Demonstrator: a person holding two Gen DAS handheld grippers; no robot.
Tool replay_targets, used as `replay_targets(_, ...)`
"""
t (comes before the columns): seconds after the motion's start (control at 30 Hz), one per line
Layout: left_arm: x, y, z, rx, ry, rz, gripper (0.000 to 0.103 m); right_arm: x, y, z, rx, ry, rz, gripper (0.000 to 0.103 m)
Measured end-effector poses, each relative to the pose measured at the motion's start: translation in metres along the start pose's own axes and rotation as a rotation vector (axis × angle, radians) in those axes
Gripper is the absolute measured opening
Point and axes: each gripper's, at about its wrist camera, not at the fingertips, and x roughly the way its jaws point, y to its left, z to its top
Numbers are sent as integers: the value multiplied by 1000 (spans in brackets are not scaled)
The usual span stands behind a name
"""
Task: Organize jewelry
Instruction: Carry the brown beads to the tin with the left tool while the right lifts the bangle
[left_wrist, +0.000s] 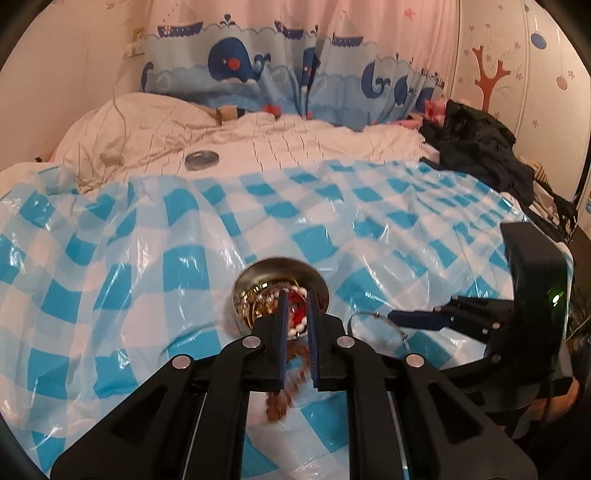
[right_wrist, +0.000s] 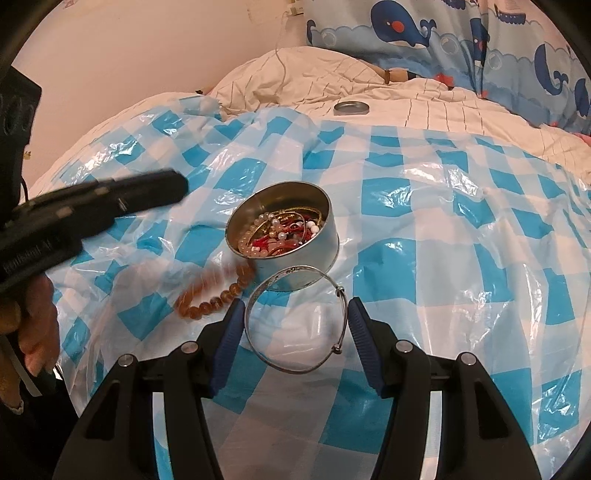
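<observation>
A round metal tin (right_wrist: 317, 254) full of bead bracelets and red cords stands on the blue-checked plastic sheet; it also shows in the left wrist view (left_wrist: 258, 277). My left gripper (left_wrist: 297, 306) is shut on an amber bead bracelet (left_wrist: 291, 384), which hangs blurred below the fingers just in front of the tin; in the right wrist view the bracelet (right_wrist: 214, 295) trails left of the tin. A silver bangle (right_wrist: 295, 321) lies in front of the tin, between the open fingers of my right gripper (right_wrist: 295, 314). The bangle also shows in the left wrist view (left_wrist: 376, 325).
The tin's lid (right_wrist: 351, 108) lies far back on the white striped duvet (right_wrist: 443, 107). A black garment (left_wrist: 480, 147) is heaped at the right edge of the bed. A whale-print curtain (left_wrist: 258, 66) hangs behind. The plastic sheet (right_wrist: 461, 221) is wrinkled.
</observation>
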Motion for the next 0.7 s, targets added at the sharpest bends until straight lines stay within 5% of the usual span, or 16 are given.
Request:
replay_targets(0.23,19,29,-8,-88,115,25,9,-1,-3,0,6,7,-2,56)
replay_targets(0.4,50,23,-34,-62,233,14,45,-2,-5,0,13,8,1,56)
replay_targets(0.53,76,6,-55,21,316,59,51,-2,-5,1,13,8,3,56)
replay_targets(0.57,79,4,-58,35,323,71,50,-2,-5,1,13,8,4,56)
replay_targets(0.63,84,1,-63,47,358,44,17,-3,-5,1,15,7,6,56)
replay_targets(0.7,80,-5,-63,92,360,55,10,-4,-5,2,17,6,7,56)
